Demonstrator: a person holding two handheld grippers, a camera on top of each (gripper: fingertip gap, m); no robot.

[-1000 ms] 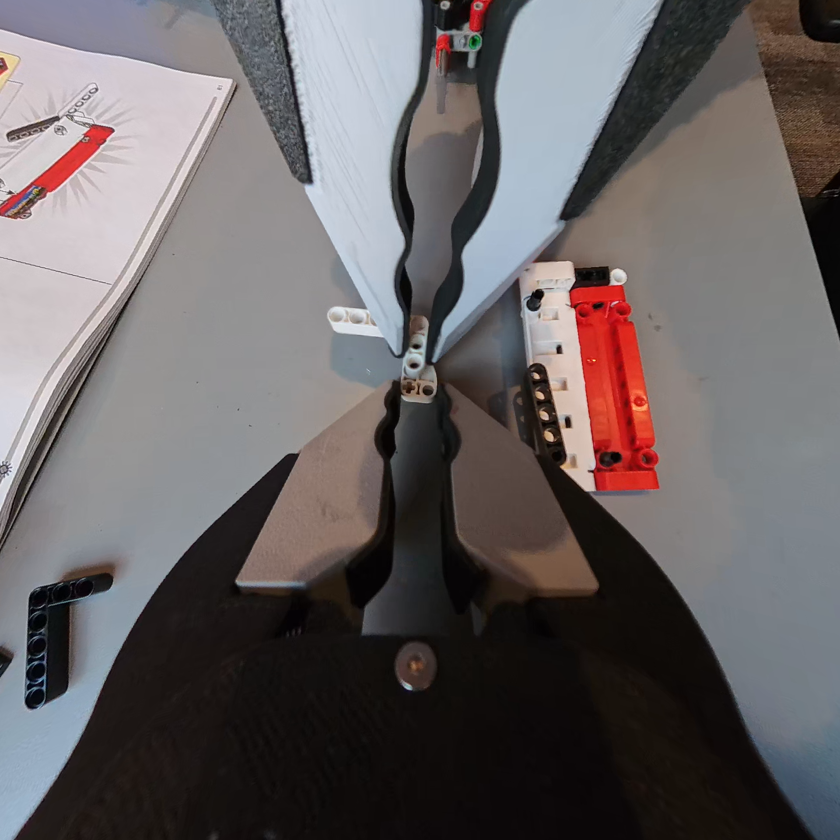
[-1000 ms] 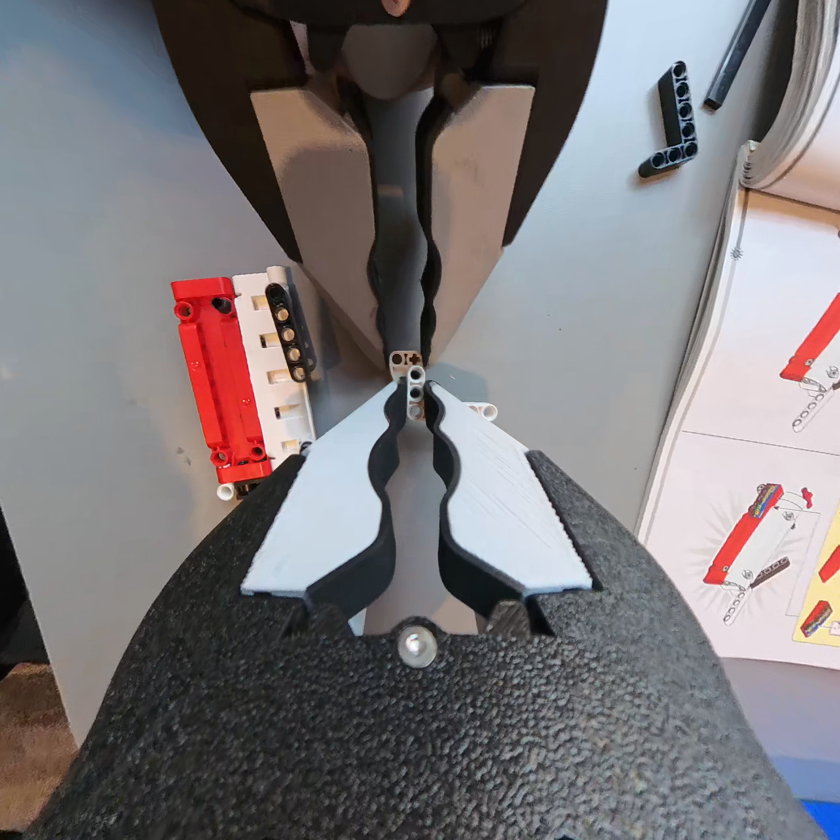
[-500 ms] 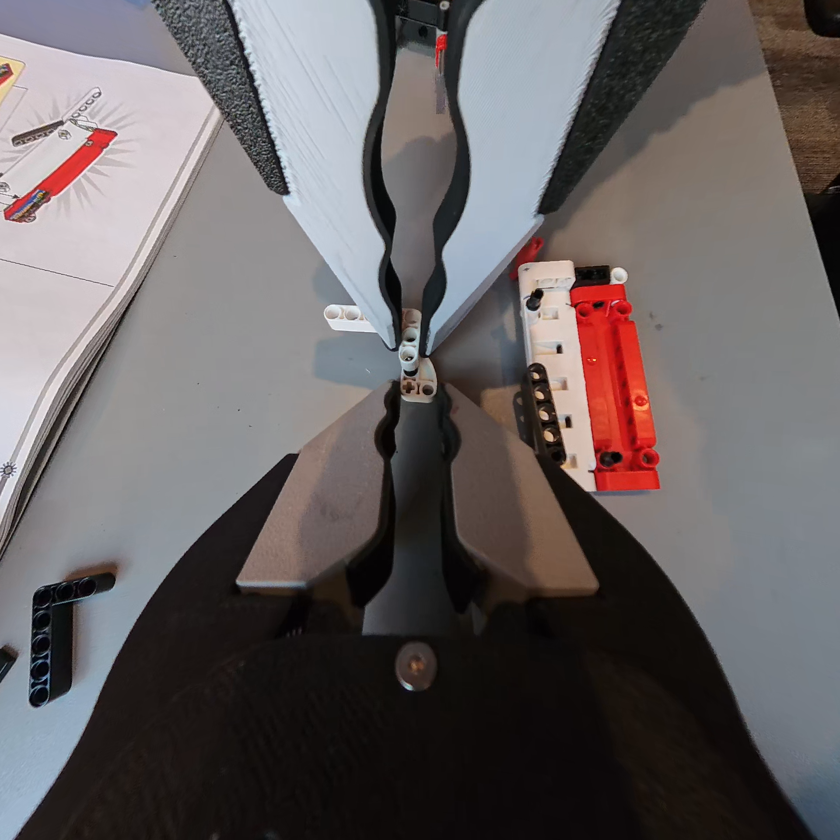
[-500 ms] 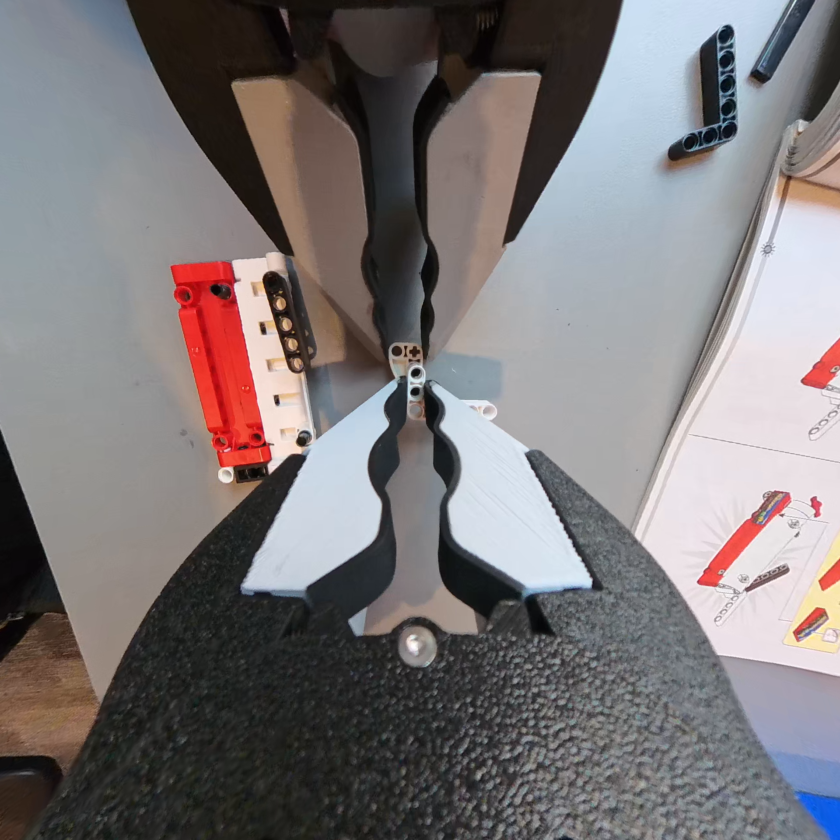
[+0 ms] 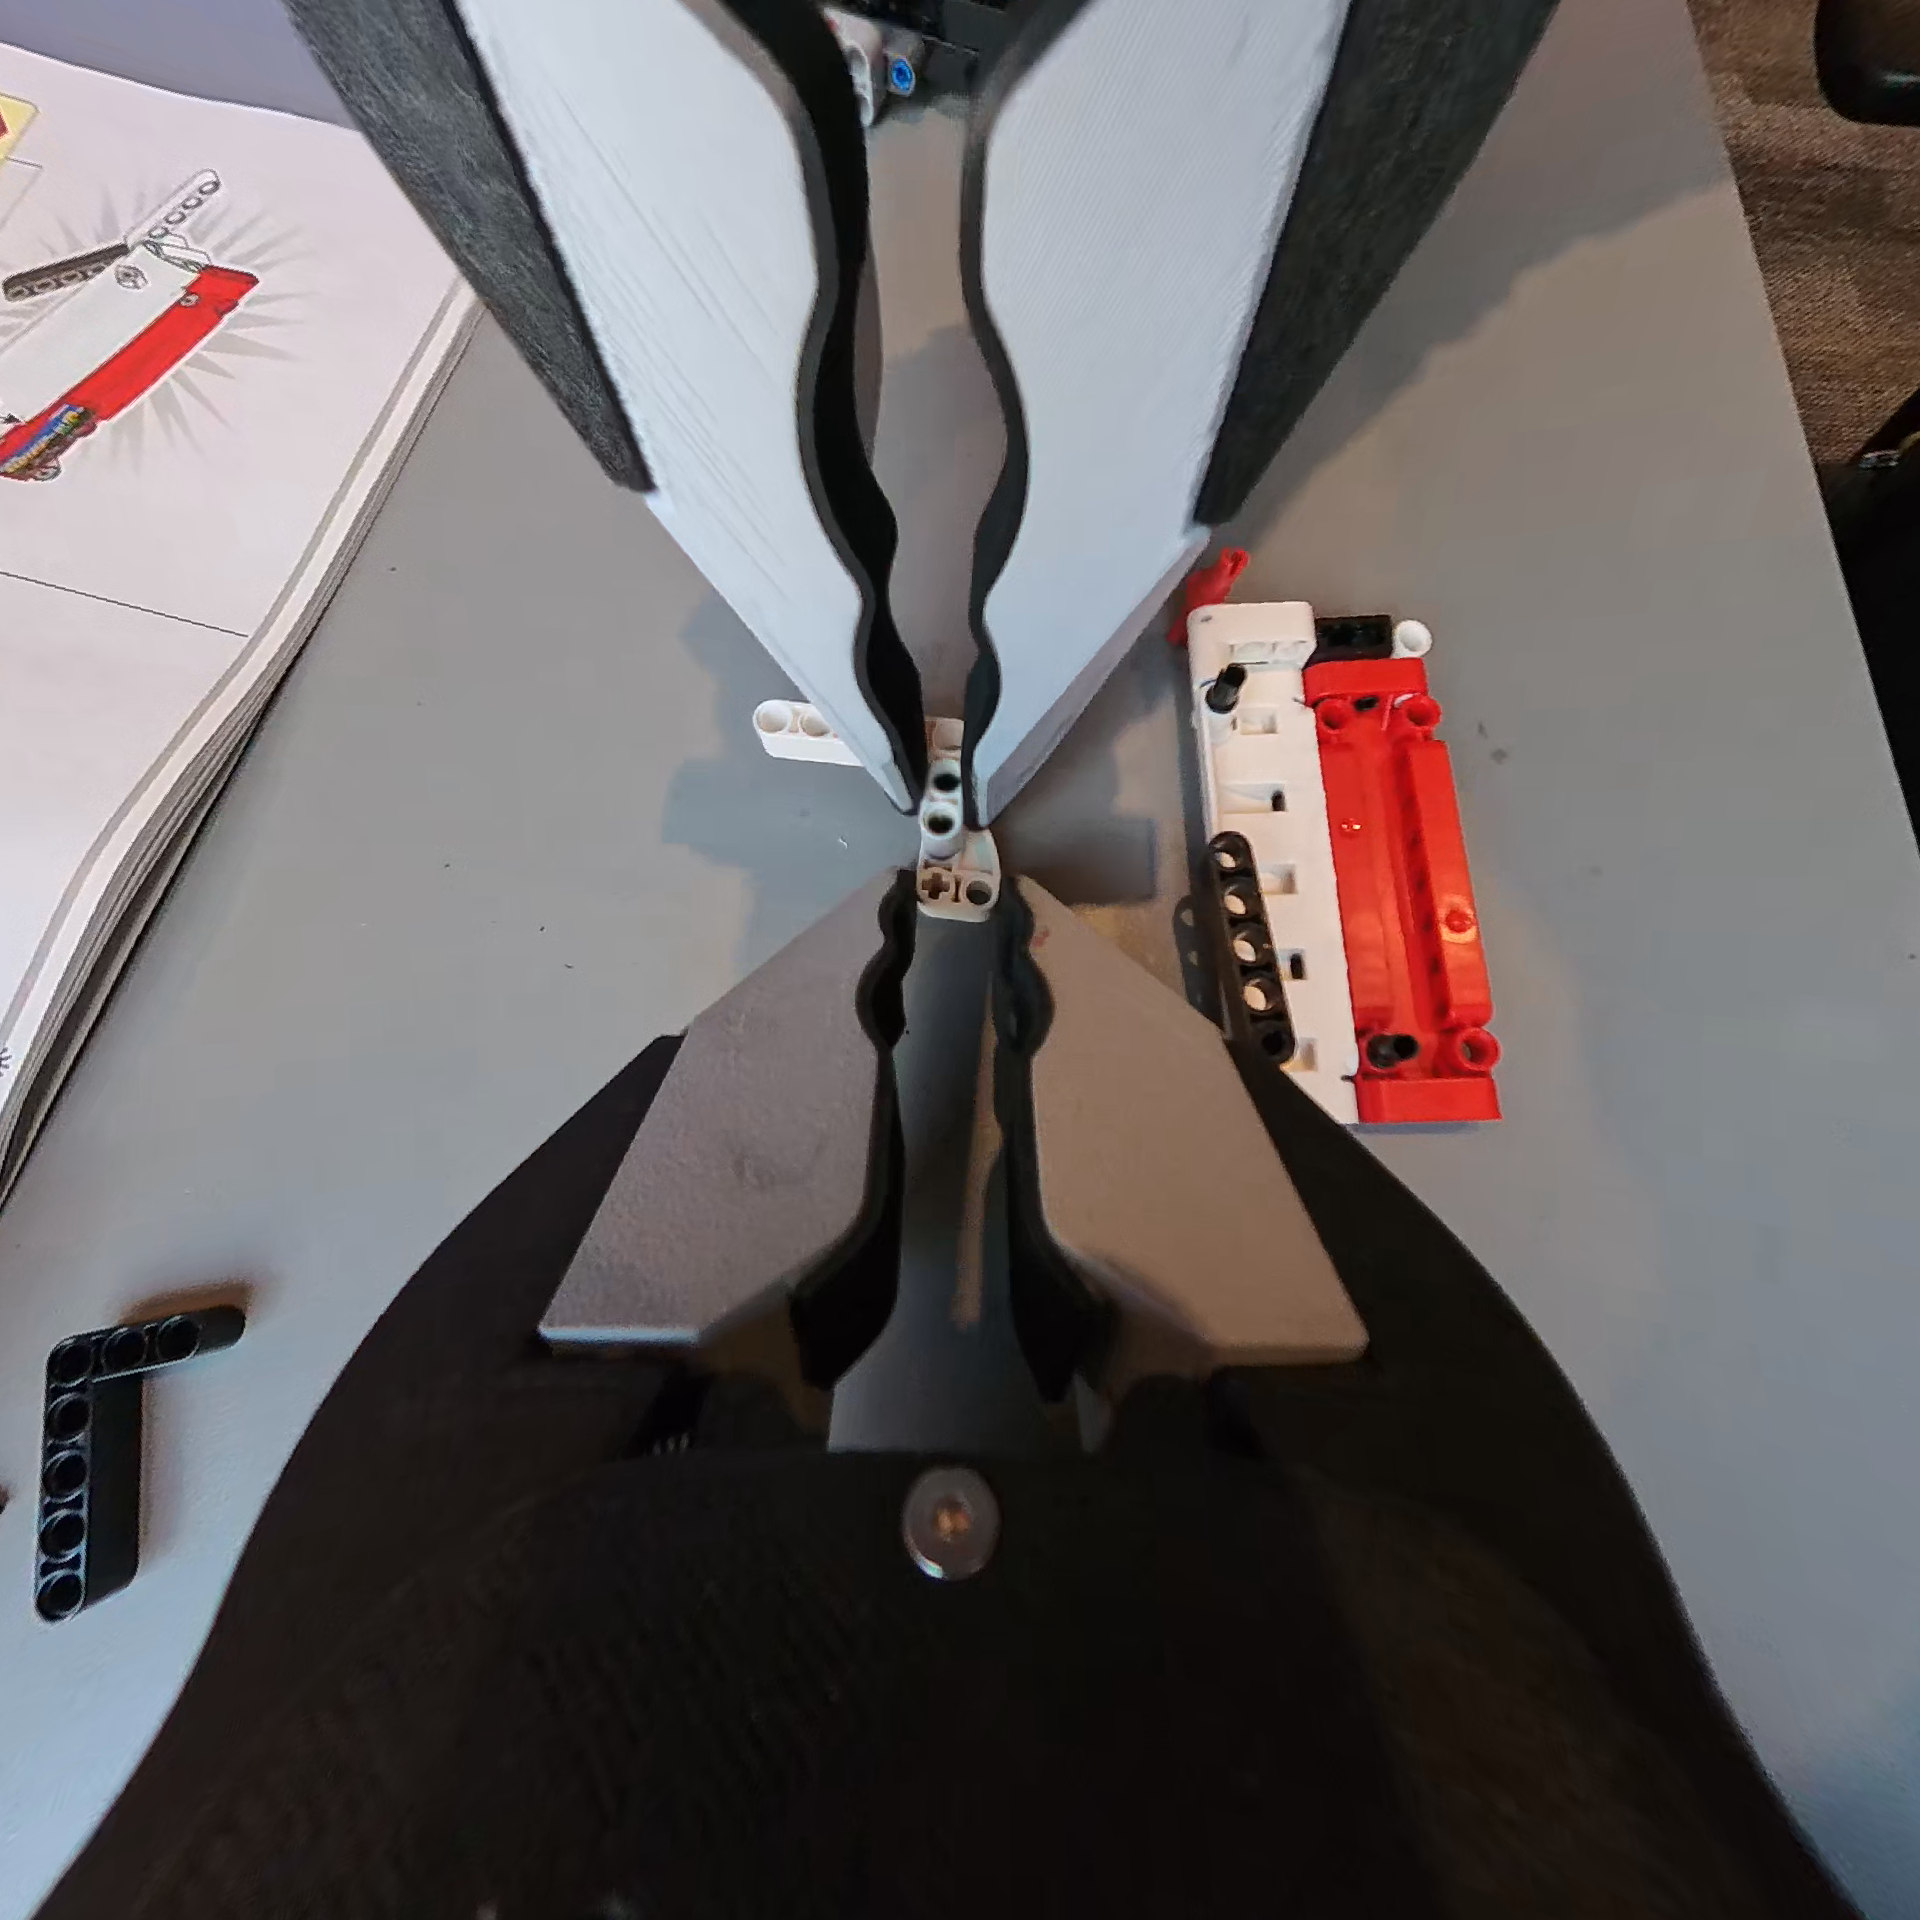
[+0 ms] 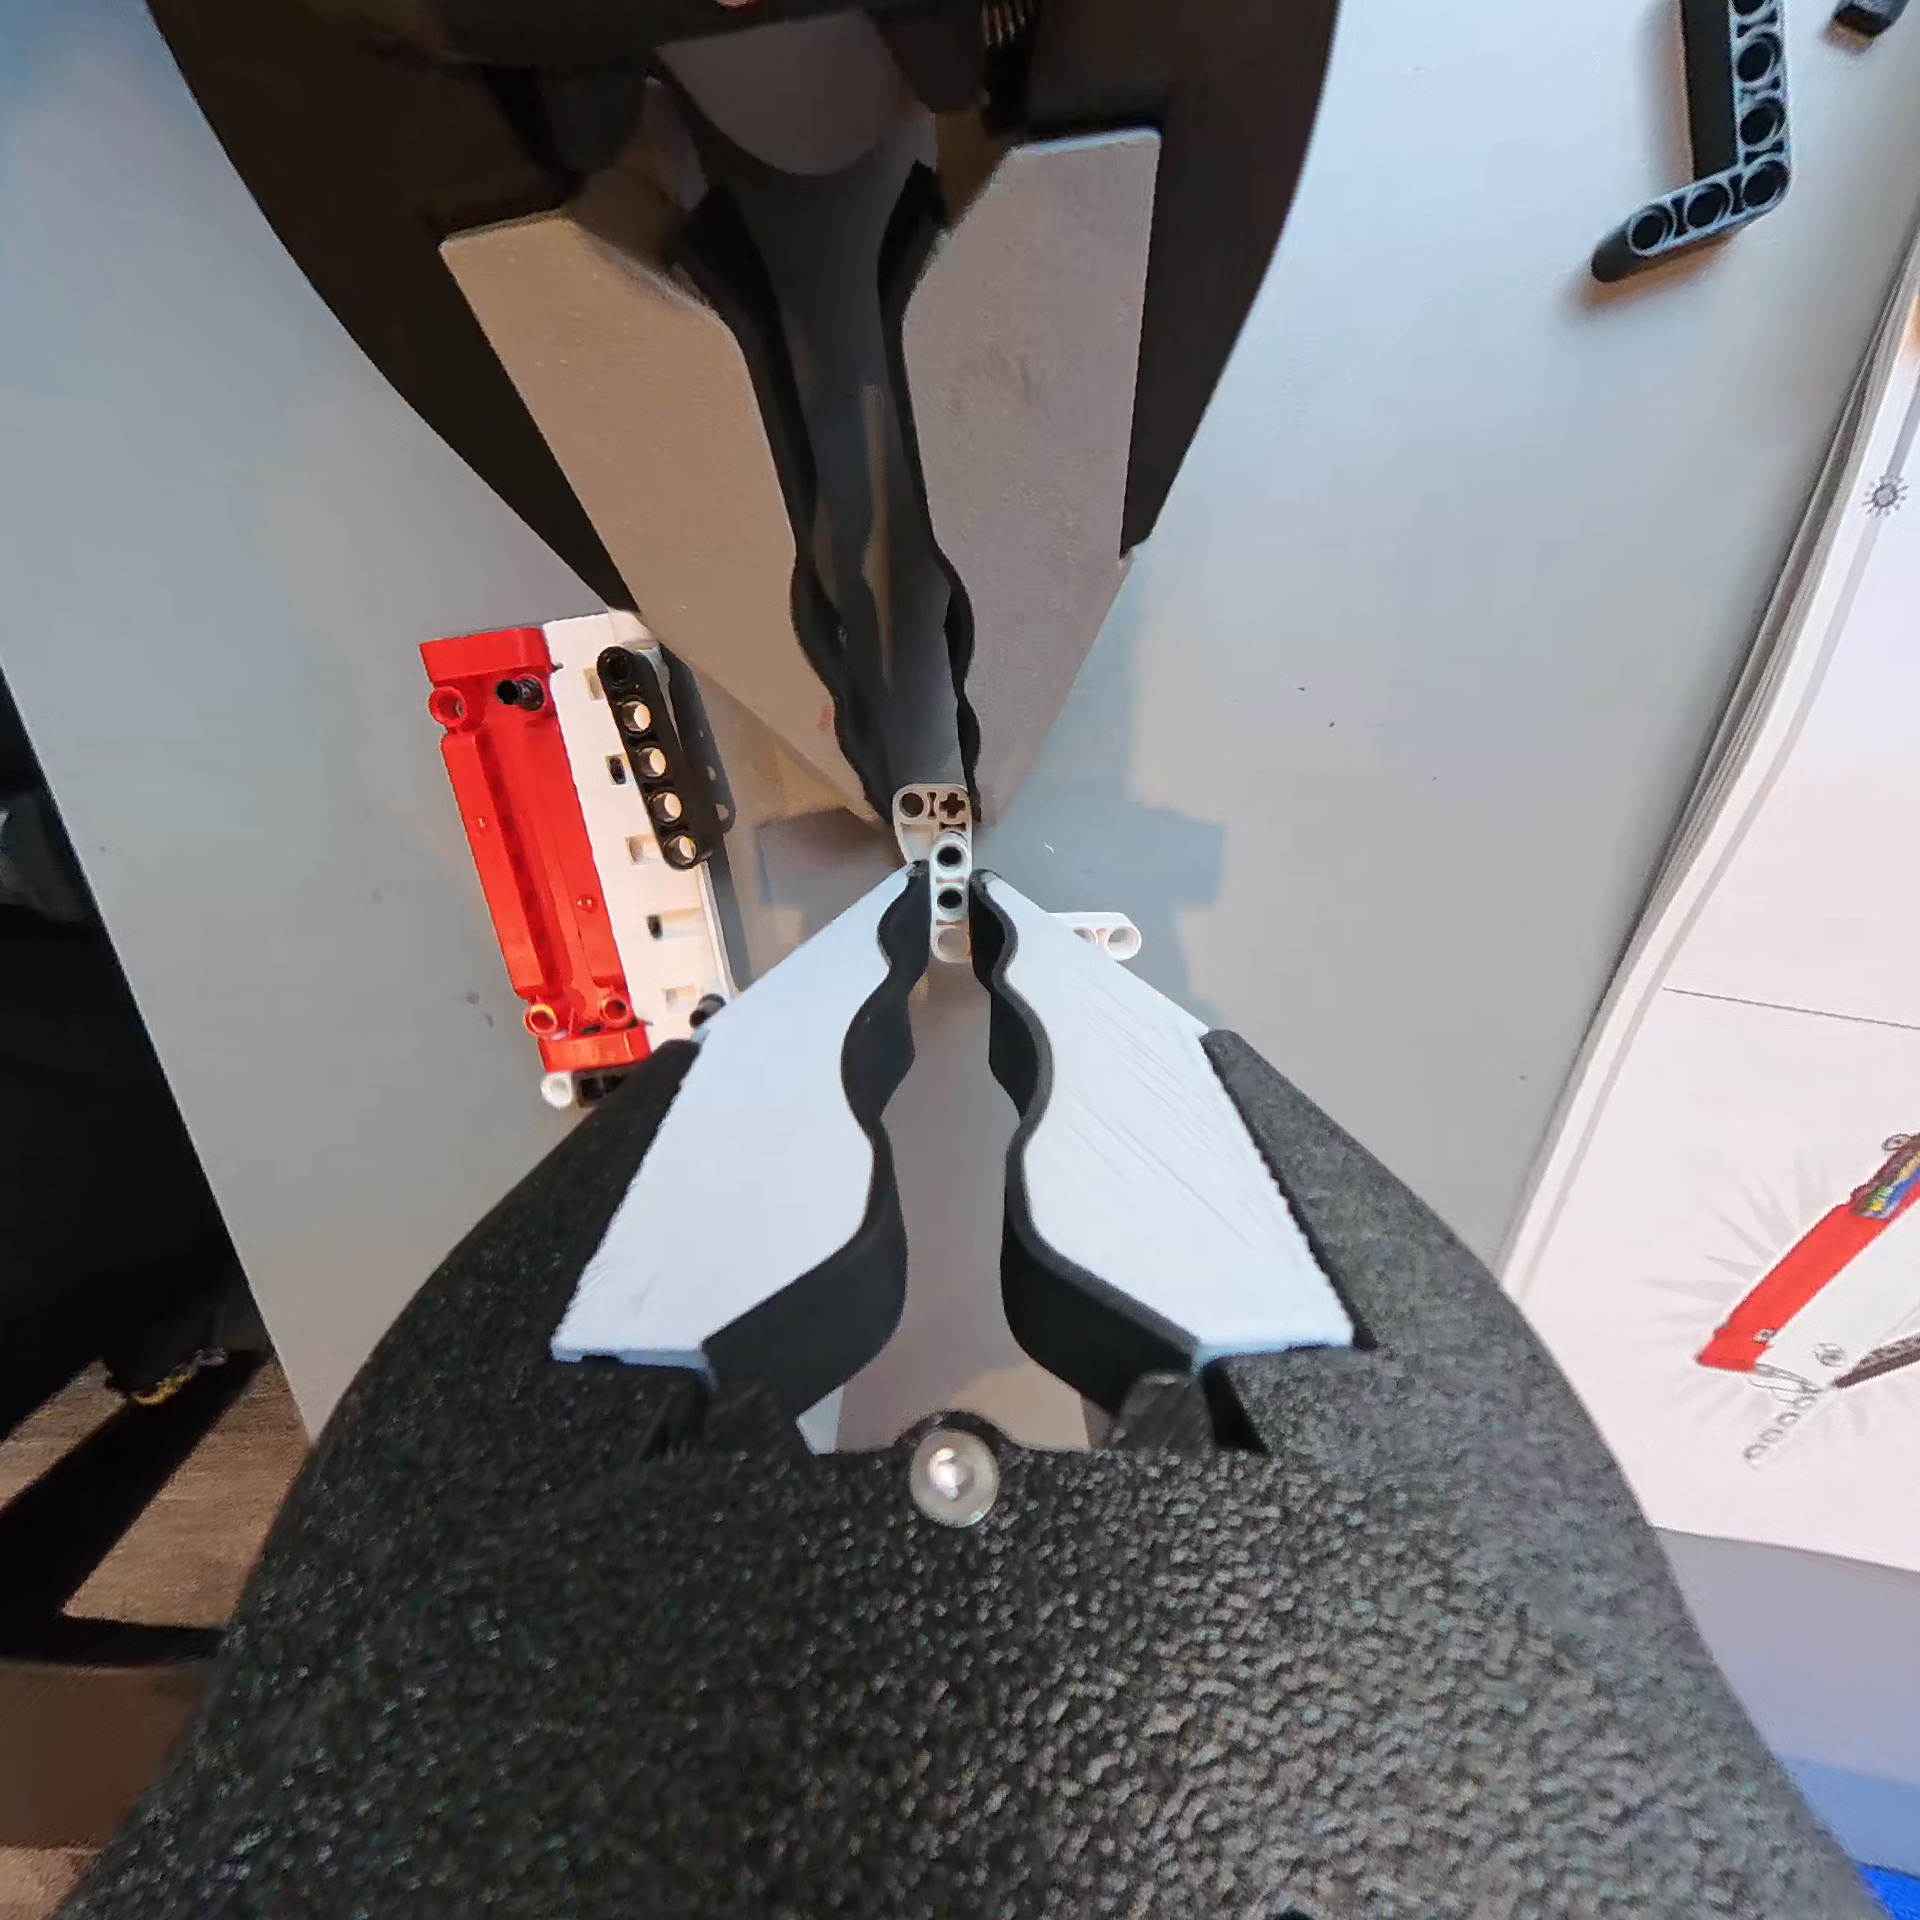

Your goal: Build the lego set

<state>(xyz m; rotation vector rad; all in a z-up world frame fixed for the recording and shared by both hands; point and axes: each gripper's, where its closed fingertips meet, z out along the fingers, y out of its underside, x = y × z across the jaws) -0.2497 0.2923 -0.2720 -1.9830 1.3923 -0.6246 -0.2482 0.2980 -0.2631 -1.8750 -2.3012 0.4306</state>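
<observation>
- Left gripper (image 5: 956, 902): your grey fingers are closed on a small white connector (image 5: 958, 886), pinched at the very tips at the centre of the left wrist view.
- Right gripper (image 6: 948, 902): your pale fingers with black pads are clamped on a short white beam (image 6: 950, 896), held end-on at the tips.
- The two held pieces: beam and connector touch tip to tip, above the grey table (image 5: 416, 935). In the left wrist view the beam sits at 12 o'clock from the connector; in the right wrist view the connector sits at 12 o'clock from the beam. You cannot tell whether they are seated together.
- Red-and-white assembly (image 5: 1351, 873): flat on the table at 3 o'clock from your left gripper tips, near them. A black beam (image 5: 1242, 961) lies along its white side.
- Loose white piece (image 5: 795, 717): on the table, partly hidden behind a right finger, at 10 o'clock from the held pieces in the left wrist view.
- Black L-beam (image 5: 94, 1444): on the table at 8 o'clock in the left wrist view, well apart from both grippers.
- Manual (image 5: 156, 468): open on the table at 10 o'clock in the left wrist view, its pages showing red and white build drawings.
</observation>
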